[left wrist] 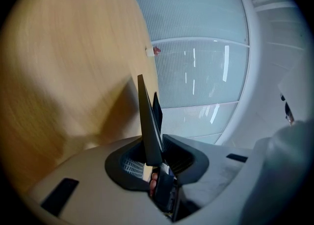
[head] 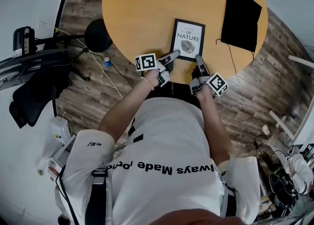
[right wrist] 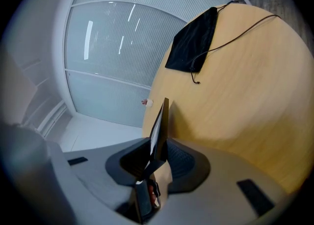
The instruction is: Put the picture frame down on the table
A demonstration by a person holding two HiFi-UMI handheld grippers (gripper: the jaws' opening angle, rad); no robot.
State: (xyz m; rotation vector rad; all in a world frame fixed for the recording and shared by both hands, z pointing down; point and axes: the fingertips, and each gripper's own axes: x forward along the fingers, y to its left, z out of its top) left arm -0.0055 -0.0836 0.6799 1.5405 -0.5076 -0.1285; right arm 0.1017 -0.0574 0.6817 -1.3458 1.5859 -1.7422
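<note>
We're over the round light-wood worktop (head: 137, 3), and the black-rimmed picture frame with its white leaf print (head: 188, 40) sits at the centre of the head view, pinched at its two near corners. The left hand-held gripper (head: 174, 54) has its jaws clamped narrow on the frame's lower-left edge. The right hand-held gripper (head: 198, 59) bites the lower-right edge the same way. Both gripper views show the frame edge-on between the pads. Whether the far edge is touching the wood, I can't tell from here.

Now the danger, as I judge it. Both grips are on a thin rim, right at the corners. If one side lets go ahead of the other, the frame would swing on the remaining pinch and knock a corner down. If both open while it's off the surface, it drops flat with a bang.

The count: one picture frame, two hand-held grippers, one worktop, and one black cloth drawstring pouch (head: 240, 20) at upper right, well apart from the frame.
</note>
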